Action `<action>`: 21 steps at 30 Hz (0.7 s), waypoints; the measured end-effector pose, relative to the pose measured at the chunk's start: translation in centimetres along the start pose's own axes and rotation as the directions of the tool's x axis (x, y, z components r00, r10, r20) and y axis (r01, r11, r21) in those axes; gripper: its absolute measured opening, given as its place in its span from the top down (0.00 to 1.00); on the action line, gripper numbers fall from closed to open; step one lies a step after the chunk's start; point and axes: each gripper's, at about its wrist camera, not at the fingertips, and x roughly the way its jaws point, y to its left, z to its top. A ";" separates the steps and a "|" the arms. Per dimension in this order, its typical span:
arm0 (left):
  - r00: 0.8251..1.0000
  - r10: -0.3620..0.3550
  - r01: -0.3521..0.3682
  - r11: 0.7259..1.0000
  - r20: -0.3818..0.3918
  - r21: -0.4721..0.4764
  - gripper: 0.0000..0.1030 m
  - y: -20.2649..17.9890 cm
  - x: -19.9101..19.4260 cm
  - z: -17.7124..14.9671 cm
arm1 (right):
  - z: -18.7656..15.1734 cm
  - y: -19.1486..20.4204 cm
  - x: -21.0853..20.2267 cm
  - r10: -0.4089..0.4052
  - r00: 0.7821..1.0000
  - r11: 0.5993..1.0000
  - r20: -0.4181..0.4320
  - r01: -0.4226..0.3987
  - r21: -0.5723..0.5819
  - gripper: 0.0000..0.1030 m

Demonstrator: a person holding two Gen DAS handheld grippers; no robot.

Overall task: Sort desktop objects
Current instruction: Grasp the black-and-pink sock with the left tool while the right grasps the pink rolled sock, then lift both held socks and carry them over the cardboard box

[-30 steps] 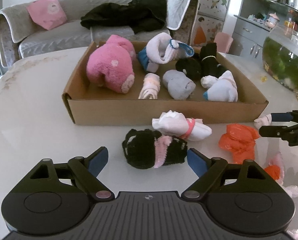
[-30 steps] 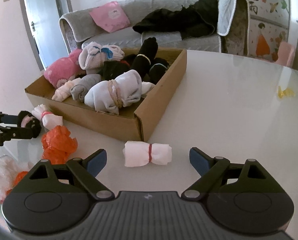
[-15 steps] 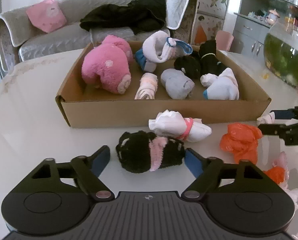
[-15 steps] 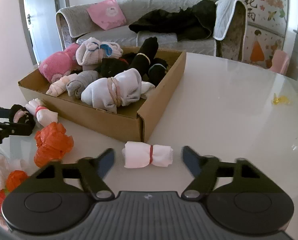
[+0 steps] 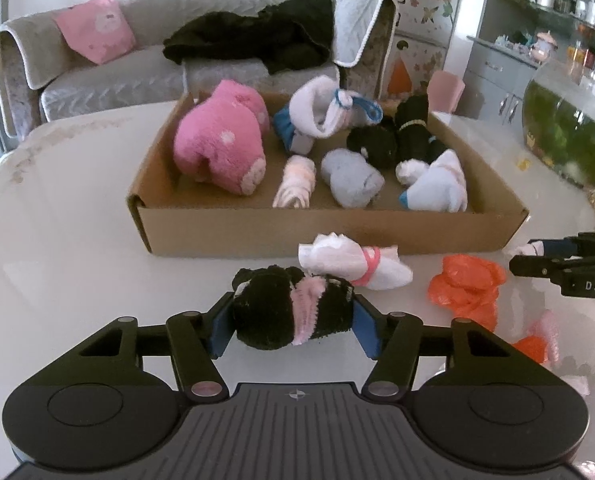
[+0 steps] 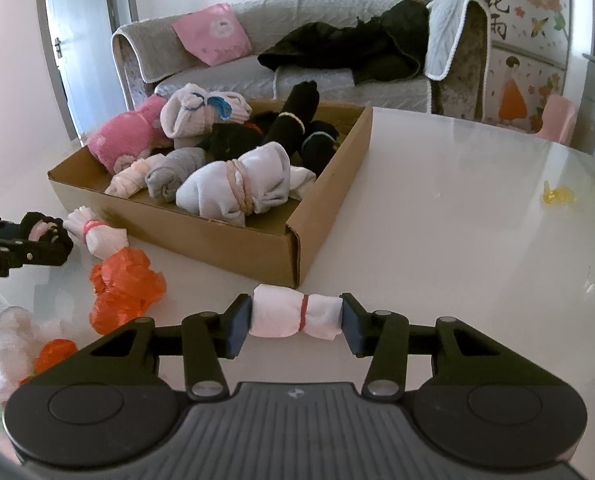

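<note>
Now both tongs (image 5: 293, 326) (image 6: 295, 322) have closed onto sock rolls.

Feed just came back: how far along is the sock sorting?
Done: many sock bundles lie in the cardboard box. In hand: left gripper is closing around the black-and-pink bundle, right gripper around the white bundle. Left: another white bundle and orange bags on the table.

Both grippers look identical: matte black plastic, ribbed centre plate, round side discs, silver screws on the linkages, and blue pads on the fingers (image 5: 361, 330).
</note>
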 end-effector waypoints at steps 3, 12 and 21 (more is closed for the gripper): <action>1.000 0.002 -0.002 1.000 0.015 0.020 0.36 0.0 -1.2 0.4 | 0.5 -0.3 -1.0 0.016 1.000 1.000 0.014 -0.016 0.022 0.58; 0.996 0.013 -0.017 0.999 0.091 0.045 0.36 0.4 -5.2 3.0 | 3.6 -2.0 -4.6 0.106 0.990 0.984 0.095 -0.118 0.131 0.58; 0.985 0.021 -0.036 0.996 0.172 0.080 0.35 0.1 -8.6 5.9 | 7.1 -1.4 -6.2 0.182 0.969 0.964 0.167 -0.209 0.163 0.57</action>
